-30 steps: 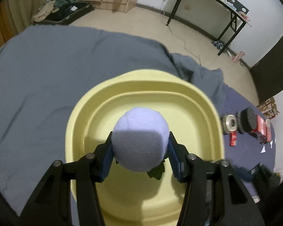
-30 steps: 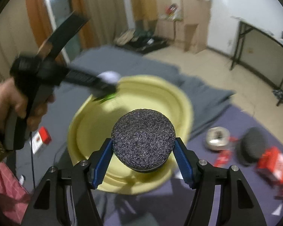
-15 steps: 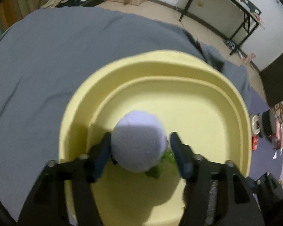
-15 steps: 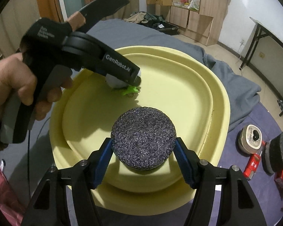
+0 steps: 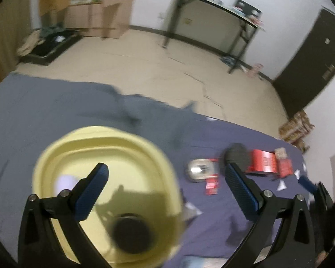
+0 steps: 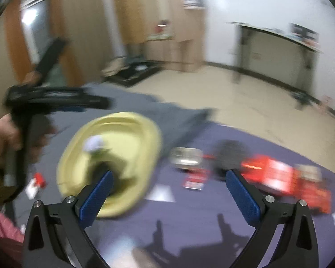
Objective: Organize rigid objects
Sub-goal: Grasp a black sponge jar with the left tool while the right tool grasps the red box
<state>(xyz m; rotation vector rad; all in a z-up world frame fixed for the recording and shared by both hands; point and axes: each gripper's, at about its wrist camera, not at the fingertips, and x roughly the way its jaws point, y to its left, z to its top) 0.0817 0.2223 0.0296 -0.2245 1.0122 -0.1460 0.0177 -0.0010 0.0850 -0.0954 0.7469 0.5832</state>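
Jaws of both the left gripper and right gripper are opening wide with nothing between them, since the pale ball and dark disc are lying inside the yellow basin, while other items are waiting on the purple cloth

I can read nothing here; motion blur smears it all. The red boxes on the purple cloth carry pale markings, too blurred to make out, and the small red packet likewise
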